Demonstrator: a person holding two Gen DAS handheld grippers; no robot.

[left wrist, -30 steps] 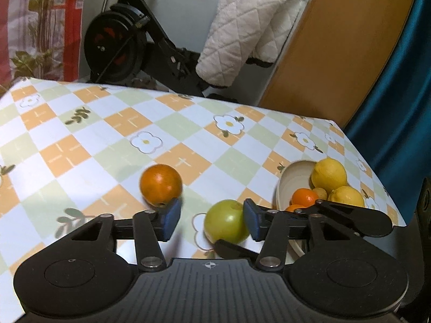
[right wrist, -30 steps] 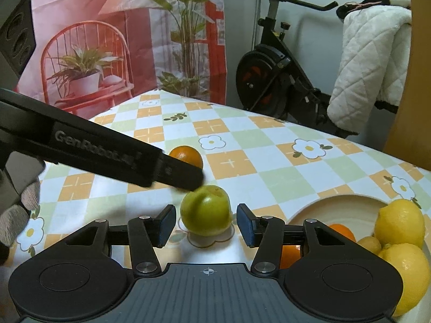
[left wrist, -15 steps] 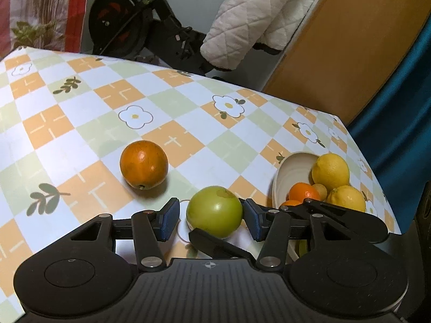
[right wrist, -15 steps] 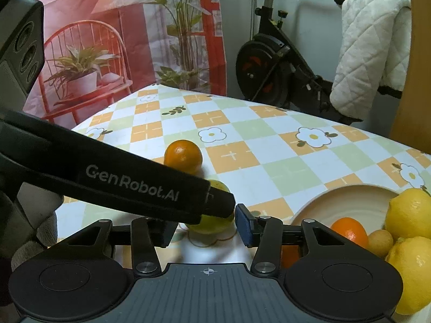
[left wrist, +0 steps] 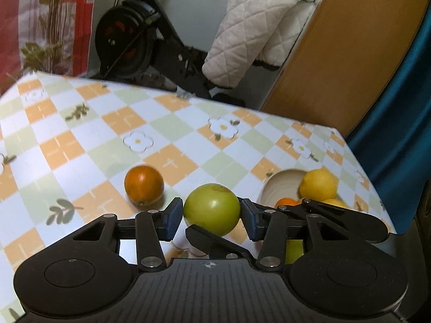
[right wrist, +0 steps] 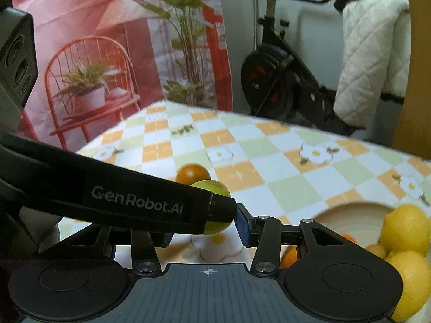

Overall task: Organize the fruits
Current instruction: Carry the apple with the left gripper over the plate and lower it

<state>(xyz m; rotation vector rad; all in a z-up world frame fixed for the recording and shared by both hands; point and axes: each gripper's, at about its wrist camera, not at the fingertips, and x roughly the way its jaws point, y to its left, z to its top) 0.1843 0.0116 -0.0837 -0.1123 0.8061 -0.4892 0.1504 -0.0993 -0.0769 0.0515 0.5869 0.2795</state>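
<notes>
Over on the left of the checked surface (left wrist: pixel 113 145) an orange (left wrist: pixel 144 185) sits alone on an orange square, near the green apple (left wrist: pixel 212 208) but apart from it. The apple is in the middle, caught between the blue pads (left wrist: pixel 172 216) of the left hand-held gripper (left wrist: pixel 211 216) — the jaws are closing, and both pads look to be pressing its sides. The apple seems raised off the cloth, with a flower print showing below it. The right hand-held gripper (right wrist: pixel 204 227) comes in at the same fruit from the other side; its right pad stands just beside the apple, but the left gripper's black finger crosses in front and hides its left pad, so I cannot tell whether it grips or merely brackets the fruit. Further right lies a pale bowl (left wrist: pixel 280 188) holding two lemons (right wrist: pixel 405 230), a small orange (left wrist: pixel 287 202) and a little tan fruit — the bowl is near the surface's right edge.
</notes>
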